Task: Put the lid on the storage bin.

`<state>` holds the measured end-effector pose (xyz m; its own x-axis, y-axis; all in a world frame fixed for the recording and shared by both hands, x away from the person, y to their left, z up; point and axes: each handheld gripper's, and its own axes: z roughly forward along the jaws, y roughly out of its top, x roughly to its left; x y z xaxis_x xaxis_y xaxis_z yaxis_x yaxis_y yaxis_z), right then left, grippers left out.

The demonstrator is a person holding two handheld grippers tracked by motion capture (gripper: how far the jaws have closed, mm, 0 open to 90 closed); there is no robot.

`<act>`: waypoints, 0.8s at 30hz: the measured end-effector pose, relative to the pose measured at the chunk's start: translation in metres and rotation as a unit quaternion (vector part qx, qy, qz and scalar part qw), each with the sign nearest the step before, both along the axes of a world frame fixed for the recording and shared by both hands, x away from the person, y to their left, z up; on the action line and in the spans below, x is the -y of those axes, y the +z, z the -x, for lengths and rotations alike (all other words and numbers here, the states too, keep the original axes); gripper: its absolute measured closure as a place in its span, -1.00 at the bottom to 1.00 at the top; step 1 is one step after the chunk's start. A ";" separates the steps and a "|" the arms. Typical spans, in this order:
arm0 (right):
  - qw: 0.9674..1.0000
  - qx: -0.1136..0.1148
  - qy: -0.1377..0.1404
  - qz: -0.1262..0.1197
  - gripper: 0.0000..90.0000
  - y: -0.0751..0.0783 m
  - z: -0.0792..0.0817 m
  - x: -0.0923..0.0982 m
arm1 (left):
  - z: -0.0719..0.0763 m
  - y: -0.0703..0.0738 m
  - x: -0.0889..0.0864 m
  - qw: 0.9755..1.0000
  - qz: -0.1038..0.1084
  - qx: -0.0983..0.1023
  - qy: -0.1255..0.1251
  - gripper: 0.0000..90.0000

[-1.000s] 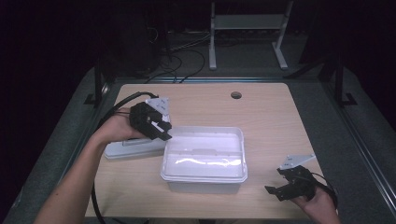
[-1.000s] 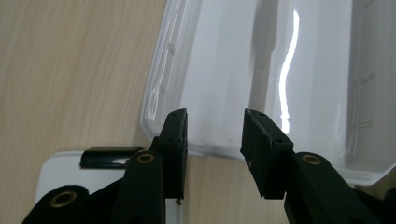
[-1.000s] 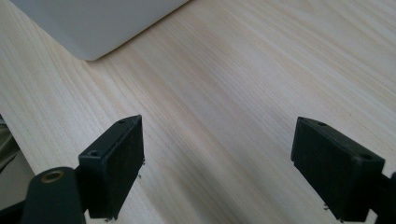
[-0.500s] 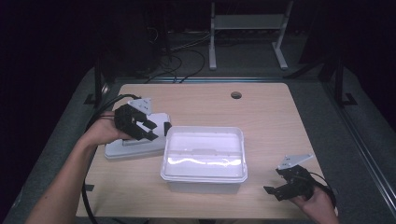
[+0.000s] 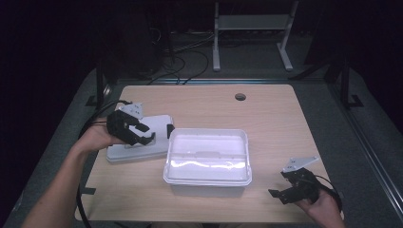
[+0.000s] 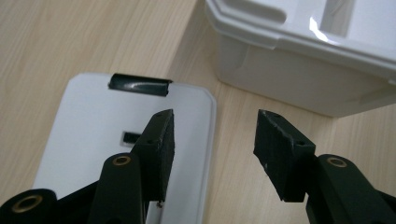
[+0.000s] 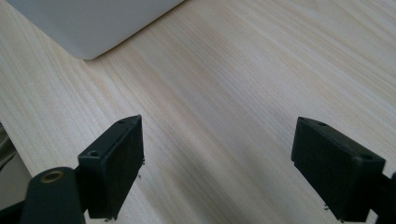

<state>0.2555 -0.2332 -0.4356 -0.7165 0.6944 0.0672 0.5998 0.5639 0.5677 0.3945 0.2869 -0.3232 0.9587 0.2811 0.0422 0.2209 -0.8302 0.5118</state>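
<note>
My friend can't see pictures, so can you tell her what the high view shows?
A white plastic box sits open on a wooden table, its flat white lid lying beside it. The person's left gripper hovers over the lid, jaws open; the right gripper waits open near the table's corner.

dark room; wooden table (image 5: 266, 114); grey floor (image 5: 366, 156); metal stand (image 5: 249, 28) behind.
</note>
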 end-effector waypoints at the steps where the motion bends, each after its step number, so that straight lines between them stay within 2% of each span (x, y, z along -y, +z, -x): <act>1: 1.000 0.000 0.000 0.000 -0.63 0.000 0.000 0.000 | -0.001 -0.001 -0.002 1.000 -0.002 0.001 0.000 0.04; 3: 1.000 0.000 0.001 0.000 -0.63 0.000 0.000 -0.001 | -0.002 -0.005 -0.005 1.000 -0.007 -0.001 0.005 0.02; 6: 1.000 -0.001 0.001 0.002 -0.63 -0.001 0.000 -0.002 | -0.004 -0.009 -0.012 1.000 0.000 -0.001 0.010 0.02; 9: 1.000 -0.002 0.002 0.002 -0.63 -0.001 0.000 -0.003 | -0.006 -0.015 -0.018 1.000 -0.002 -0.002 0.015 0.01; 13: 1.000 -0.003 0.005 0.007 -0.63 -0.002 -0.002 -0.005 | -0.011 -0.026 -0.025 0.999 -0.022 0.000 0.025 -0.02; 16: 1.000 -0.007 0.006 0.008 -0.63 -0.003 -0.003 -0.006 | -0.015 -0.036 -0.031 0.999 -0.025 0.001 0.031 -0.02; 19: 1.000 -0.007 0.010 0.012 -0.63 -0.004 -0.004 -0.008 | -0.020 -0.047 -0.039 0.999 -0.037 -0.007 0.039 0.06; 22: 1.000 -0.010 0.010 0.013 -0.63 -0.004 -0.003 -0.009 | -0.023 -0.057 -0.045 0.999 -0.029 -0.012 0.044 0.13; 24: 1.000 -0.010 0.008 0.013 -0.63 -0.005 -0.003 -0.009 | -0.024 -0.062 -0.048 0.998 -0.027 -0.005 0.048 0.17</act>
